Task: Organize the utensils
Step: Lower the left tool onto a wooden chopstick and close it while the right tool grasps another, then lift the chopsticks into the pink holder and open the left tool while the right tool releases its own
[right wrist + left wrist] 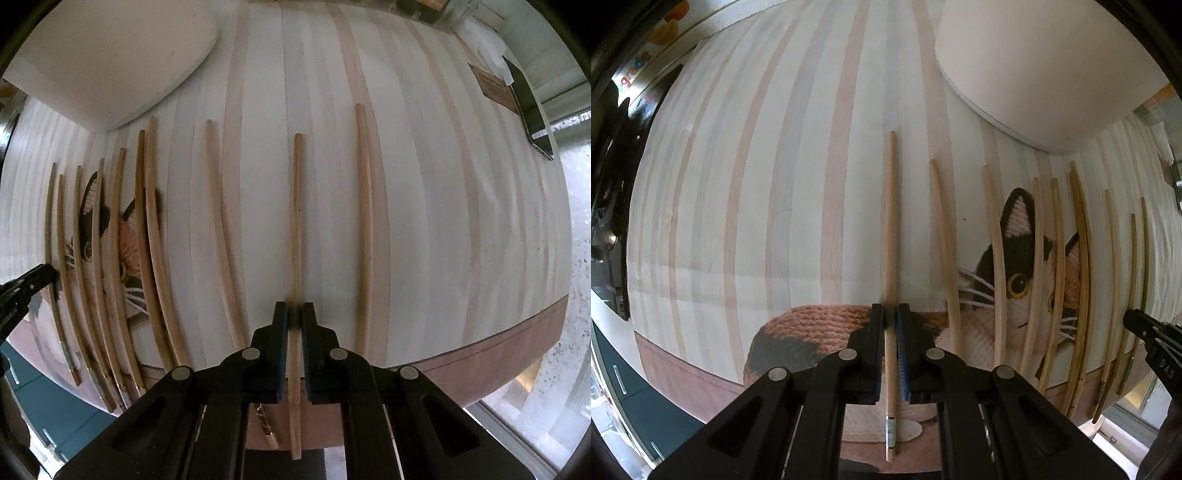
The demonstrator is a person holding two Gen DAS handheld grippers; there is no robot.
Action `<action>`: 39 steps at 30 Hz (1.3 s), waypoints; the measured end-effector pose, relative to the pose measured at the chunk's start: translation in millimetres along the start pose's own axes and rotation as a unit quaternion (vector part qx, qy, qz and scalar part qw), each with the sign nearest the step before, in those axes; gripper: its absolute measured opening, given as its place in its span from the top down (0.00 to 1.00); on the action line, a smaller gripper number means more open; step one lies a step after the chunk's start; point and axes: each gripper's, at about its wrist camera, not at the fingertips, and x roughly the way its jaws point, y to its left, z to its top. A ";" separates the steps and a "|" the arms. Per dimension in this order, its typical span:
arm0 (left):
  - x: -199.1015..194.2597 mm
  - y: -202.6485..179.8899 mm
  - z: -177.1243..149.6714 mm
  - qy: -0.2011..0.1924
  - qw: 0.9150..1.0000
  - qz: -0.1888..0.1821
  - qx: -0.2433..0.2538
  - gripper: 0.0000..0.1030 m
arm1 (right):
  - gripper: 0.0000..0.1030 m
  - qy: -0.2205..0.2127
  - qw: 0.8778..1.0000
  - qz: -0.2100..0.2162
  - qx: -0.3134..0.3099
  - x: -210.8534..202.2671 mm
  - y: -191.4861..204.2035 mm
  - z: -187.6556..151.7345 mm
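Several wooden chopsticks lie roughly parallel on a striped placemat [775, 184] with a cat picture [1019, 280]. My left gripper [890, 314] is shut on one chopstick [891, 221], which points away from me and has a banded end near the camera. My right gripper [294, 314] is shut on another chopstick [295, 221], also pointing away. The right gripper's tip [1145, 328] shows at the right edge of the left wrist view; the left gripper's tip [33, 280] shows at the left edge of the right wrist view. More chopsticks [110, 258] lie between the two grippers.
A white rounded board or plate [1034, 66] lies at the far end of the mat, also in the right wrist view [110, 55]. A pair of chopsticks [364, 221] lies right of my right gripper. A dark flat object [532, 107] and a brown card [495, 88] sit far right.
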 end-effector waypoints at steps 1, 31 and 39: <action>0.2 1.8 0.3 0.001 1.000 -0.001 -0.001 0.95 | 0.92 0.002 1.000 -0.001 0.001 0.7 2.1 0.9; -104.1 19.0 10.7 -0.144 0.988 0.051 -0.030 0.96 | 0.93 -0.121 0.991 0.041 0.034 -87.7 -6.8 23.1; -200.7 36.9 17.5 -0.253 0.964 0.027 -0.074 0.96 | 0.93 -0.202 0.974 0.086 0.057 -155.1 -15.9 39.7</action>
